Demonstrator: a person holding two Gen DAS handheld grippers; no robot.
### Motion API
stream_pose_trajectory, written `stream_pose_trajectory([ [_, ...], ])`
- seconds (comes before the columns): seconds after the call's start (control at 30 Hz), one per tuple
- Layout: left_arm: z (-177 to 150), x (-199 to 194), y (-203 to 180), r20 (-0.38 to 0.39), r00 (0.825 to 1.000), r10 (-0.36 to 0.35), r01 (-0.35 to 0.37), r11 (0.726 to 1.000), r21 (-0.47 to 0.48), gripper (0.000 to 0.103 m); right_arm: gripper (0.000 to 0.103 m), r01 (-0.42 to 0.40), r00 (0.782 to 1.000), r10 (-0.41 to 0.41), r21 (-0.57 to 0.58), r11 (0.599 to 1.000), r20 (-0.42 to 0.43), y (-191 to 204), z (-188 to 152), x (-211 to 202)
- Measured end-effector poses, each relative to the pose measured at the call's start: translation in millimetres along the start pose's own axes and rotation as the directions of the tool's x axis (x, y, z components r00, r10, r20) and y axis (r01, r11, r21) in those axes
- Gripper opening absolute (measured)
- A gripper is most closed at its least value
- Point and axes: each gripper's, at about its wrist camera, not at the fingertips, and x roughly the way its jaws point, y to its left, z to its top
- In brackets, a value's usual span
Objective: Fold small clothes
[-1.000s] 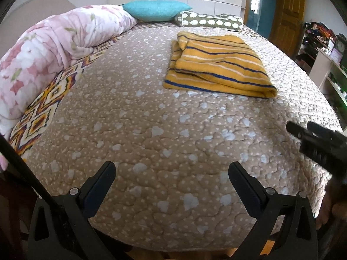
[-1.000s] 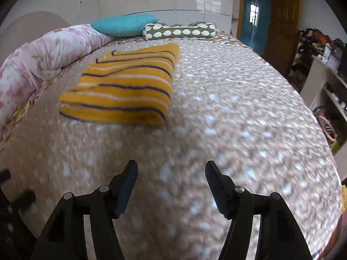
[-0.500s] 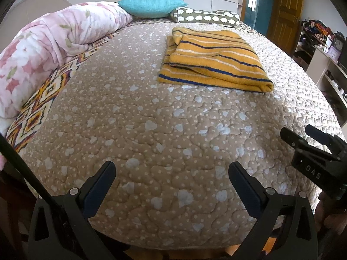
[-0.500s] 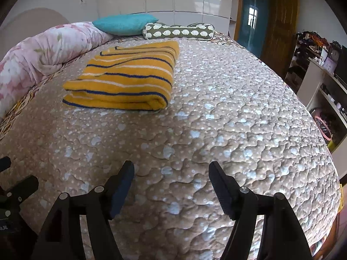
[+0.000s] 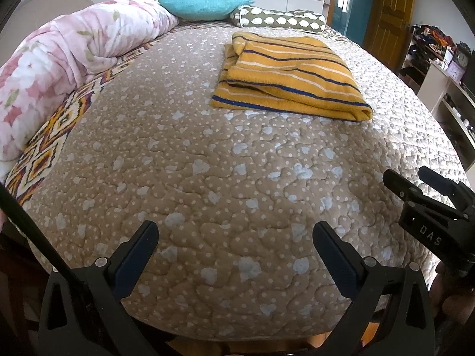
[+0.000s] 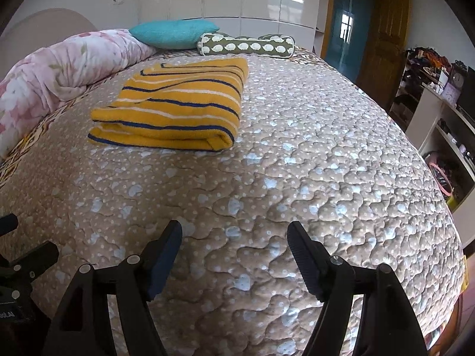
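Hovering over the near edge of the bed (image 5: 207, 184), the left gripper (image 5: 236, 237) and right gripper (image 6: 234, 237) both gape wide — neither holding anything. Well beyond them lies the folded yellow striped garment (image 6: 178, 112), flat on the quilt. Farther back — a rolled floral duvet (image 5: 68, 56), a teal pillow (image 5: 204, 6) and a spotted bolster (image 6: 246, 46).

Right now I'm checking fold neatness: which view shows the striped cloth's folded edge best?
The right wrist view: the cloth sits nearer, its layered near edge and rounded fold corner clear. The left wrist view shows the cloth farther off, mostly its top and an uneven left side.
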Motion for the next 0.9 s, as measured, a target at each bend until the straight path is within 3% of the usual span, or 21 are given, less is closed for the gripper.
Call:
stream_pose_trajectory([
  [0.9,-3.8,7.9,1.2,-0.029,0.999,-0.016,0.016,1.0,-0.005,0.103,0.081,-0.005,1.0,0.005,-0.001,1.0,0.006,5.1,-2.0,-0.2],
])
